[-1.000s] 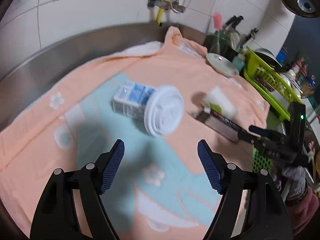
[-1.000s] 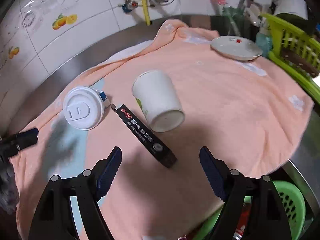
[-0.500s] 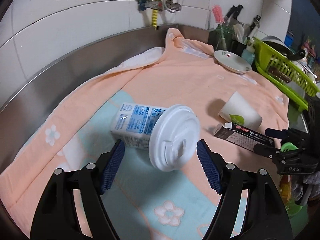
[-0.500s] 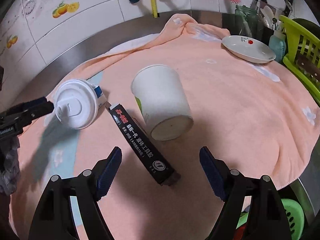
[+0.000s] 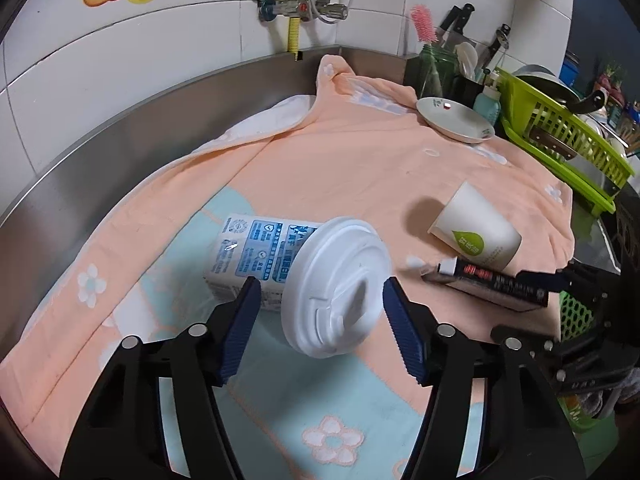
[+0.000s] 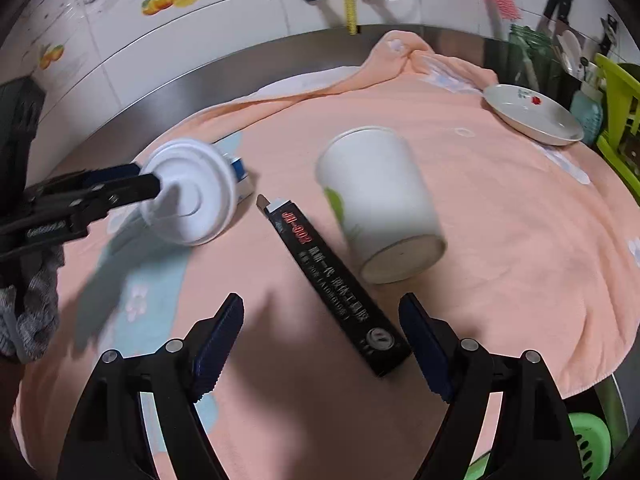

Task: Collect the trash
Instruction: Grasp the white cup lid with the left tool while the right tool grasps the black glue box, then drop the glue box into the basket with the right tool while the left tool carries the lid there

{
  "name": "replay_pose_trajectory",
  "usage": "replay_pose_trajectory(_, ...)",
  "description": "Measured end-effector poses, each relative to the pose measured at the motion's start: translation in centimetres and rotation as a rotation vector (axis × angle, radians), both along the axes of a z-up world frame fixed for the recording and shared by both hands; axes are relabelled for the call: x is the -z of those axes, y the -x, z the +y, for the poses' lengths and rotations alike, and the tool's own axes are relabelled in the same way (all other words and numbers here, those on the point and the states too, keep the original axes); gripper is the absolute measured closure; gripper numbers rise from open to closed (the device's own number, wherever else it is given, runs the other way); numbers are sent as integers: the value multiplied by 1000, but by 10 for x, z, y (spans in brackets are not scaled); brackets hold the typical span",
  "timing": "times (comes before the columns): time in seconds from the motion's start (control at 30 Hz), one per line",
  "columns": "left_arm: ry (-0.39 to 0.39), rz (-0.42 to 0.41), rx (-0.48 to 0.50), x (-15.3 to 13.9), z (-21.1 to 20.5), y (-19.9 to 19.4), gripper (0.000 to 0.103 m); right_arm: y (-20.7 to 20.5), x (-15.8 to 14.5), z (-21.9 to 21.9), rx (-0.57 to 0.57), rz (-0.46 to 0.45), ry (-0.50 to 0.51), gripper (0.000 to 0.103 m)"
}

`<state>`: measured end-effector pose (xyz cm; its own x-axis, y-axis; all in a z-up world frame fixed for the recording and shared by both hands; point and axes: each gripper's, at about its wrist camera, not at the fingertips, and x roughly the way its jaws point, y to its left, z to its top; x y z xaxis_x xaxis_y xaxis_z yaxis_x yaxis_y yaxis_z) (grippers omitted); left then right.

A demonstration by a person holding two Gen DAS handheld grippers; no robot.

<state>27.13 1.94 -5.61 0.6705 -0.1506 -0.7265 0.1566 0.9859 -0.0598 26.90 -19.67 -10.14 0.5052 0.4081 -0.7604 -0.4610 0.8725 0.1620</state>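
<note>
On a peach and pale-blue flowered towel [image 5: 360, 168] spread over the steel counter, a white round plastic cup lid [image 5: 336, 288] leans tilted against a blue-and-white milk carton [image 5: 256, 252] lying on its side. The left gripper [image 5: 316, 320] straddles the lid, its jaws closing, the right blue pad at the lid's rim, the left pad short of it. Nearby, a white paper cup [image 6: 376, 200] lies tipped beside a long black cardboard box [image 6: 336, 284]. The right gripper [image 6: 322, 344] hangs spread wide around the box's near end, gripping nothing.
</note>
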Motion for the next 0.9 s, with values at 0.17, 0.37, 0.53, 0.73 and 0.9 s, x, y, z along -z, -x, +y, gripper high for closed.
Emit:
replay_pose_trajectory(0.17, -4, 0, 8, 1, 0, 0, 45, 8, 1, 4, -48, 6, 1, 26)
replay_pose_trajectory(0.37, -9, -1, 30, 3, -4, 1, 45, 0, 6, 3, -45, 3, 49, 26)
replay_pose_trajectory(0.53, -26, -1, 44, 6, -5, -3, 51, -11, 17, 7, -65, 32, 65, 26)
replay_pose_trajectory(0.73, -29, -2, 71, 7, -5, -6, 69, -9, 21, 18, -108, 6, 104, 29)
replay_pose_trajectory(0.9, -29, -12, 79, 6, -7, -3, 73, -5, 21, 23, -113, -17, 141, 44)
